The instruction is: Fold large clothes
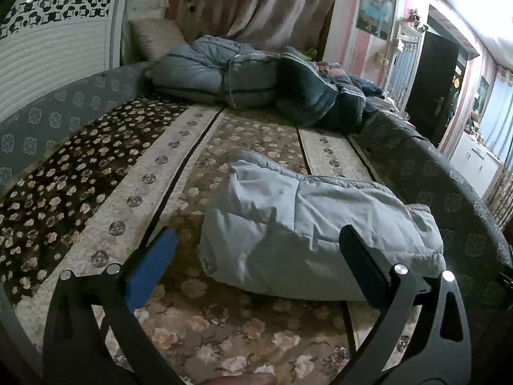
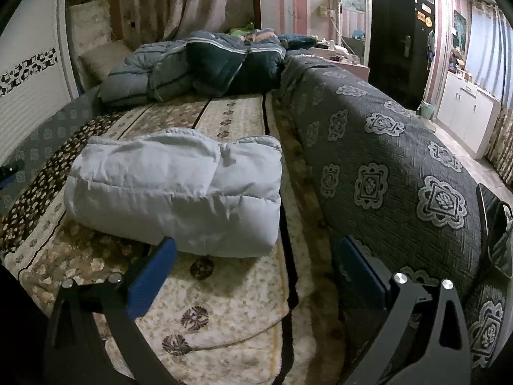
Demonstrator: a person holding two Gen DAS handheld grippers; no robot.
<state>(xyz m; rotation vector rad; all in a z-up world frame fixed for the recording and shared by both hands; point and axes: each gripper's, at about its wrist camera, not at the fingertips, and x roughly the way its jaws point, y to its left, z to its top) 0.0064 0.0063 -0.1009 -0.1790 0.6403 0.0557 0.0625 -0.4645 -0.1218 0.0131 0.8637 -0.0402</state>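
With both claws spread wide and nothing between the fingers, neither tool has contact with cloth. Left gripper (image 1: 256,256): blue pad at lower left of its frame, black finger at lower right, the gap framing the near edge of the pale blue padded garment (image 1: 307,224); the black finger overlaps that bundle in the picture, but I cannot tell whether it touches. Right gripper (image 2: 256,263): fingers at the bottom of its frame, equally wide apart, empty, the left one just at the bundle's near edge.

Pale blue padded garment (image 2: 179,189): sits centre-left in the right wrist view, lower centre-right in the left wrist view, on the floral bed cover (image 1: 224,327). Already doubled over into a thick, puffy bundle with stitched quilt lines and a rounded fold along the near side.

Handling judgement: soft, light for its bulk, springy; likely to puff open again unless pressed flat. Shell looks smooth, probably slippery, so pinch at a stitched seam or hem edge, not the rounded fold. Two corners, one per claw, look best.

Right of centre in the right wrist view: grey patterned spread (image 2: 400,160). Far, upper centre: heap of darker quilted jackets (image 2: 205,61), apparently waiting.
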